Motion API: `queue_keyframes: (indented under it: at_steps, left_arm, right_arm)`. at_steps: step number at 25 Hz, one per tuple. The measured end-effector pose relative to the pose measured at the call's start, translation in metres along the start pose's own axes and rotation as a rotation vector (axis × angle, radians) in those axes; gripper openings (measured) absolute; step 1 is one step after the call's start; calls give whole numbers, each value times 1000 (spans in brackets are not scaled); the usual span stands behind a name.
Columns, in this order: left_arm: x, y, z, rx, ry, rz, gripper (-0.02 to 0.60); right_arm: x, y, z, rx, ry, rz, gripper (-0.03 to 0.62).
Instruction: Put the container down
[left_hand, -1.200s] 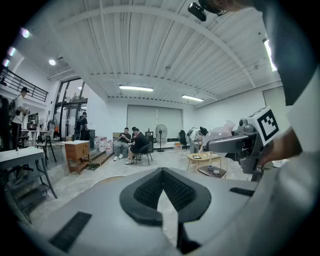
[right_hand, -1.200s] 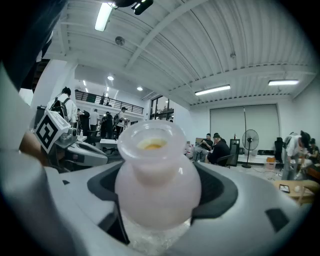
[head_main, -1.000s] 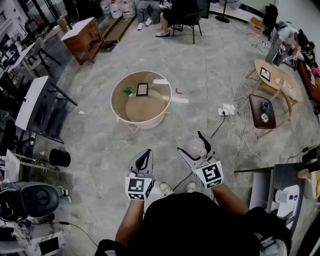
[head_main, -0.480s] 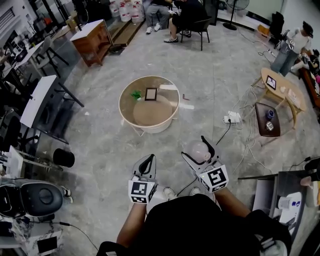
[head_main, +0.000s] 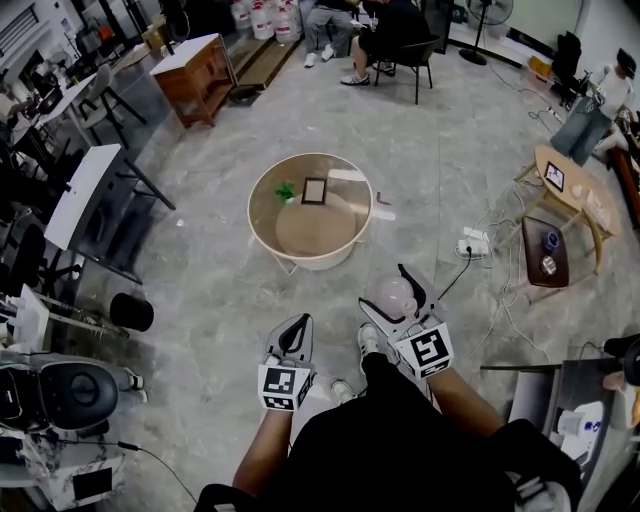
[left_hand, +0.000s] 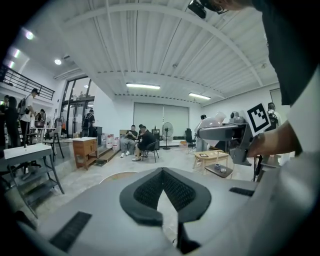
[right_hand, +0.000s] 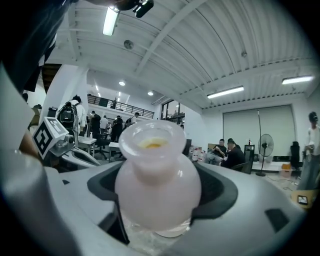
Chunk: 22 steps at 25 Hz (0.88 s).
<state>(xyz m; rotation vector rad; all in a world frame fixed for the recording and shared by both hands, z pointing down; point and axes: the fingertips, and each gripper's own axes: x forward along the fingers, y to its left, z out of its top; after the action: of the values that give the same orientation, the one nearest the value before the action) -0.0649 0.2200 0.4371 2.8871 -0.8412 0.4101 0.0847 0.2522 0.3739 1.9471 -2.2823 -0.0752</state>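
Observation:
A pale pink, vase-shaped container (head_main: 392, 296) with a flared rim is held upright between the jaws of my right gripper (head_main: 383, 286). It hangs in the air above the grey floor. In the right gripper view the container (right_hand: 157, 185) fills the middle, with a dark pad pressed to each side. My left gripper (head_main: 297, 323) is level with it on the left, shut and holding nothing; its fingertips (left_hand: 161, 173) meet in the left gripper view. A low round table (head_main: 262, 235) stands ahead, bearing a small picture frame (head_main: 314, 190) and a green thing (head_main: 286, 190).
A power strip with trailing cables (head_main: 473, 243) lies on the floor to the right. Two low side tables (head_main: 560, 180) stand further right. People sit on chairs (head_main: 375, 30) at the back beside a wooden cabinet (head_main: 207, 70). A desk (head_main: 85, 195) and a black cylinder (head_main: 131, 312) stand left.
The person has walked forward, and the round table sits a little more to the right in view. Both grippers keep their pose, and the container stays in the right one.

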Motion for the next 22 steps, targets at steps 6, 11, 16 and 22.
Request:
queue_keyframes:
  at_steps: [6,11,16,22]
  left_arm:
    - [40,32,18,-13,3,48,-5]
    - [84,59,45,5,-29,89,-5]
    - [122,82,56,-16,-33,136,-5]
    - [154,114,56,-46,-11,192,-5]
  right_arm:
    - [46,-26,-2,20,0,54,407]
    - [85,-57,-9,19,7,104,407]
    - [122,-86,-14,8,9,156,406]
    - [169,-112,-13,8,0,207,407]
